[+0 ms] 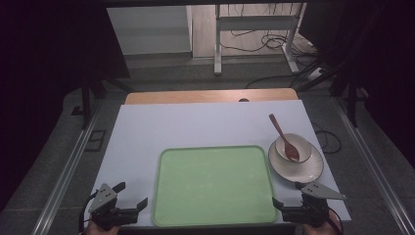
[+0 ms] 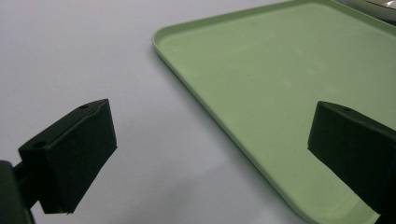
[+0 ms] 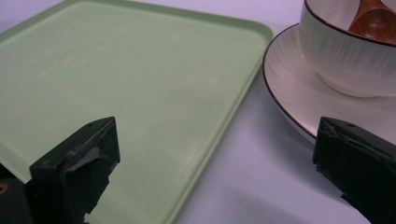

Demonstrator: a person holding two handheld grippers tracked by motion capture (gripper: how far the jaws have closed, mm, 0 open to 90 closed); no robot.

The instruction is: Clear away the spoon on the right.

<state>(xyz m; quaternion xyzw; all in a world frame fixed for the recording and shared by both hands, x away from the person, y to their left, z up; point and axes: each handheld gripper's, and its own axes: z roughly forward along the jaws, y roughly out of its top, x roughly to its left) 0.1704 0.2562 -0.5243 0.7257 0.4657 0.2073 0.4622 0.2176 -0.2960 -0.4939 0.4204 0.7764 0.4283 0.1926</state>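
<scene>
Green tray (image 1: 213, 186) lay empty mid-table, plate (image 1: 313, 169) with bowl (image 1: 303, 146) and wooden spoon (image 1: 284, 138) just right of it, left gripper (image 1: 131, 194) and right gripper (image 1: 287, 194) flanked its near corners, jaws wide, nothing held.

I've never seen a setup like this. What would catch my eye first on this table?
Probably the big pale green tray, lying bare at the near middle of the white table. Just to its right a cream bowl sits on a dark-rimmed plate, with a wooden spoon resting in the bowl, handle pointing away. At the near edge, the left gripper and right gripper flank the tray, jaws apart and holding nothing.
</scene>
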